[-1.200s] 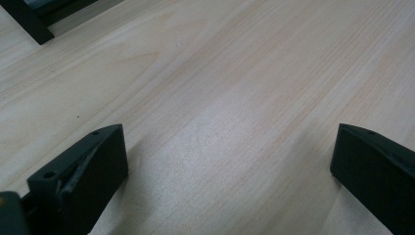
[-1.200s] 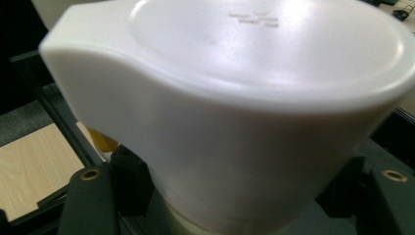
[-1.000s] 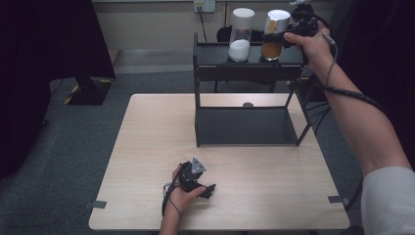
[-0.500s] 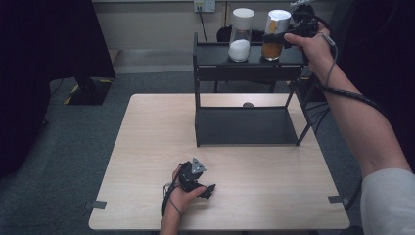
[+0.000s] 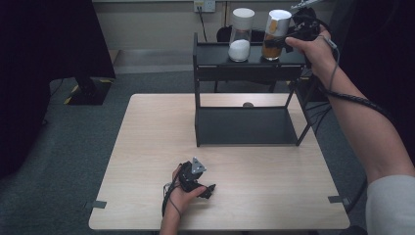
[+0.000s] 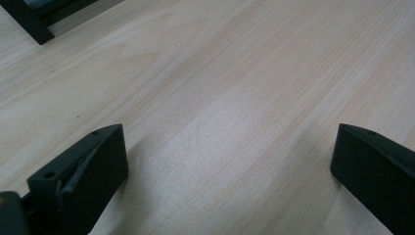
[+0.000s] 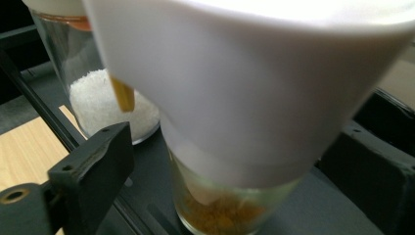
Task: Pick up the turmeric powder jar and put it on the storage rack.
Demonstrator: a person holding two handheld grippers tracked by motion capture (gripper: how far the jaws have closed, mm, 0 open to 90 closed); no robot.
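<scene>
A glass jar with orange-brown contents and a white lid (image 5: 274, 36) stands on the top shelf of a black rack (image 5: 215, 58). Next to it on the left is a matching jar of white grains (image 5: 241, 39). My right gripper (image 5: 288, 40) reaches in from the right at the orange-brown jar. Its jaws have just been opening. In the right gripper view the jar (image 7: 235, 205) sits between the jaws with gaps on both sides, and the white-grain jar (image 7: 115, 105) is behind it. My left gripper (image 5: 208, 188) rests open on the table, with bare wood between its jaws (image 6: 227, 161).
The rack stands at the back of the light wooden table (image 5: 147, 147), its lower shelf (image 5: 244, 125) bare. A small round object (image 5: 248, 104) lies on the table behind it. A dark stand (image 5: 88, 88) is on the floor to the left.
The right gripper's jaws have spread off the orange-brown jar, which stays on the top shelf. The left hand has not moved.
</scene>
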